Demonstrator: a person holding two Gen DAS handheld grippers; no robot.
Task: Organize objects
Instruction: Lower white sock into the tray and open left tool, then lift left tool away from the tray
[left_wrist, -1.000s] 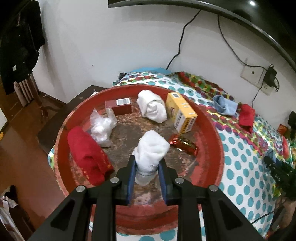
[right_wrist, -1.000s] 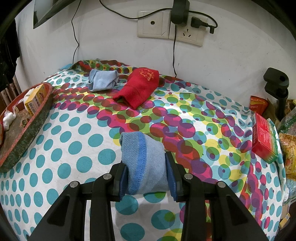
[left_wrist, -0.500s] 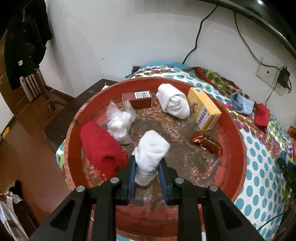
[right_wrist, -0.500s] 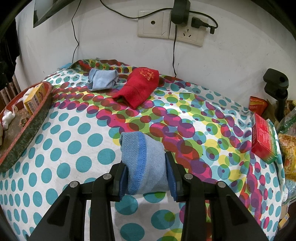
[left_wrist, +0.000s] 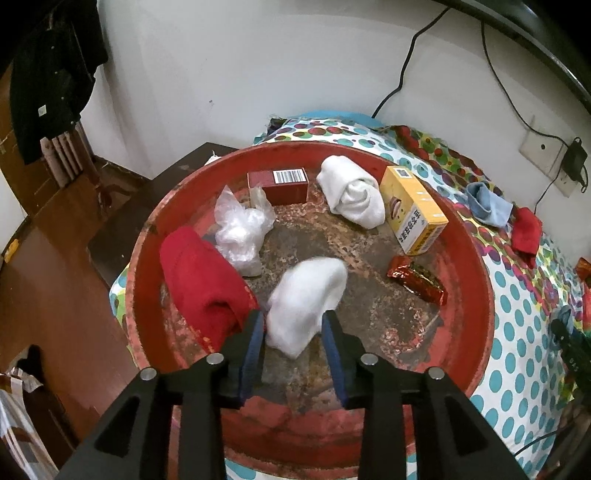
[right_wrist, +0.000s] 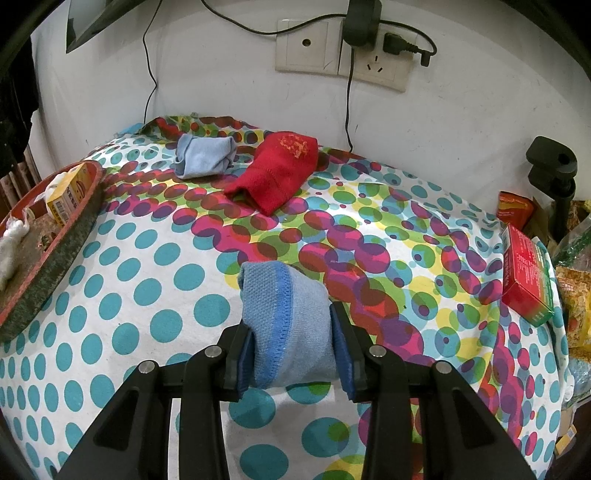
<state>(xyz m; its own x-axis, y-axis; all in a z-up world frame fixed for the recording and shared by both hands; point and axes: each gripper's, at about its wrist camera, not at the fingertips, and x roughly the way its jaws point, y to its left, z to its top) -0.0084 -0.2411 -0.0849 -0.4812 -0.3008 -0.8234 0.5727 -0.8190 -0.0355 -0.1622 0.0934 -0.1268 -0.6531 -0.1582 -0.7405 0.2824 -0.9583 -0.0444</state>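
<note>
In the left wrist view my left gripper (left_wrist: 293, 334) is open over a round red tray (left_wrist: 476, 295). A white rolled sock (left_wrist: 306, 299), blurred, sits loose between the jaws on the tray floor. The tray also holds a red sock (left_wrist: 201, 280), a second white sock (left_wrist: 351, 194), a plastic bag (left_wrist: 240, 232), a red box (left_wrist: 282, 184), a yellow box (left_wrist: 412, 212) and a red wrapper (left_wrist: 417, 278). In the right wrist view my right gripper (right_wrist: 291, 343) is shut on a blue rolled sock (right_wrist: 286, 317) above the dotted cloth.
On the dotted cloth (right_wrist: 155, 295) lie a light blue sock (right_wrist: 205, 155) and a red sock (right_wrist: 277, 170) near the wall. The tray rim (right_wrist: 55, 254) is at the left. A red-green box (right_wrist: 526, 273) and snack packs sit at the right edge. Wall sockets (right_wrist: 343, 55) with cables hang above.
My left gripper has opened and let go of the white sock, which drops onto the tray beside the red sock. The left view has shifted left over the tray. The right gripper has not moved.
</note>
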